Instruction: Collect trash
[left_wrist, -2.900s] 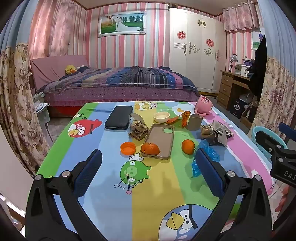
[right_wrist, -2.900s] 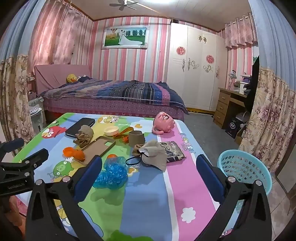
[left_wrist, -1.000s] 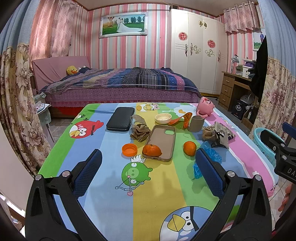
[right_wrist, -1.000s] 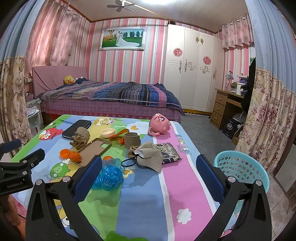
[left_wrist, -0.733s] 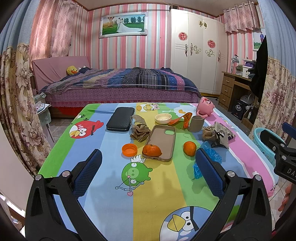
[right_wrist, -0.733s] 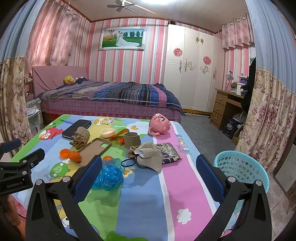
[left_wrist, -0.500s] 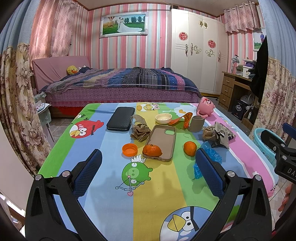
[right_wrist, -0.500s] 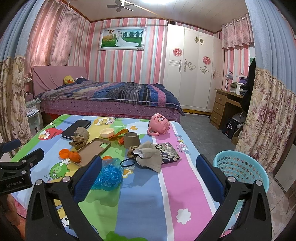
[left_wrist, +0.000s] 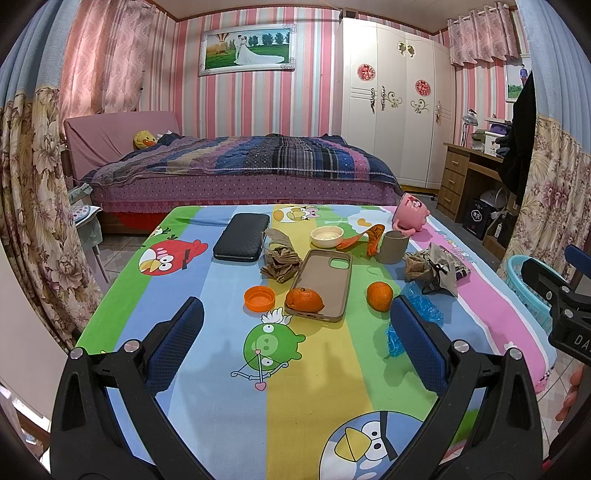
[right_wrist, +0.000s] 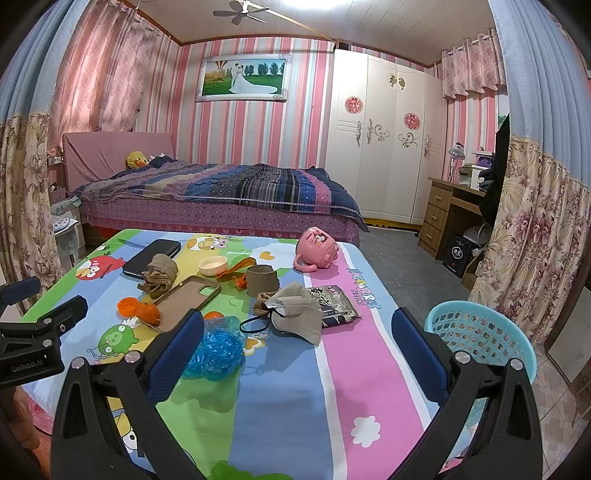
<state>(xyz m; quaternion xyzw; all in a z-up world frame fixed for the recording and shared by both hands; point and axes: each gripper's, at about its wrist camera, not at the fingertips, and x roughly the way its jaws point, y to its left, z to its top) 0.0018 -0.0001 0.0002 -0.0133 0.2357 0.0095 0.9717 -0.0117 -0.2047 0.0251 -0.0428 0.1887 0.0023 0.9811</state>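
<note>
Trash lies across the cartoon tablecloth (left_wrist: 229, 398): a crumpled blue plastic bag (right_wrist: 216, 349), a grey face mask (right_wrist: 297, 315), a dark snack wrapper (right_wrist: 338, 301), crumpled brown paper (left_wrist: 280, 260), an orange wrapper (left_wrist: 364, 238) and an orange cap (left_wrist: 259, 298). A light blue basket (right_wrist: 480, 338) stands on the floor by the table's right side. My left gripper (left_wrist: 295, 339) hovers open over the near edge, empty. My right gripper (right_wrist: 295, 349) is open too, with the blue bag by its left finger.
Two oranges (left_wrist: 304, 299) (left_wrist: 379, 296), a tan phone case (left_wrist: 325, 282), a black case (left_wrist: 242, 242), a small bowl (left_wrist: 327, 236), a brown cup (left_wrist: 394, 251) and a tipped pink mug (right_wrist: 317, 254) share the table. A bed (left_wrist: 240, 170) stands behind, a desk (right_wrist: 448, 218) at the right.
Both views have drifted back and up only slightly. Nothing on the table has moved and both grippers stay open.
</note>
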